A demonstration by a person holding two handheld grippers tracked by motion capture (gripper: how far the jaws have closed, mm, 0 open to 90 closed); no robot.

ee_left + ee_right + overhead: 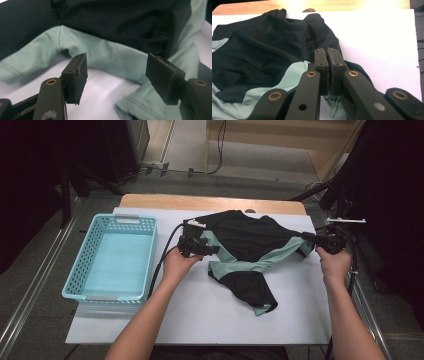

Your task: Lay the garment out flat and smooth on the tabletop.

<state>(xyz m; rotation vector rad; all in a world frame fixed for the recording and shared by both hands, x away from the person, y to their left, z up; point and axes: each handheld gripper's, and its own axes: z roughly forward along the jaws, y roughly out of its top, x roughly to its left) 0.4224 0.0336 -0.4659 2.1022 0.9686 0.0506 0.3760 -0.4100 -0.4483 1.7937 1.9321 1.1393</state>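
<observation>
A black and mint-green garment (245, 240) lies crumpled on the white sheet (210, 320). My left gripper (215, 250) is at its left edge, pointing right. In the left gripper view its jaws (117, 67) stand open just above a mint band of the garment (107, 52), with nothing pinched. My right gripper (306, 238) is at the garment's right end, shut on the fabric there, which rises off the sheet. In the right gripper view the pads (328, 53) are pressed together with mint cloth (332, 110) beneath them and the black body of the garment (262, 50) beyond.
A light blue plastic basket (120, 218) stands on the left of the table, with nothing in it. The wooden table edge (210, 202) runs behind the sheet. Dark equipment stands off the table at the right (345, 220).
</observation>
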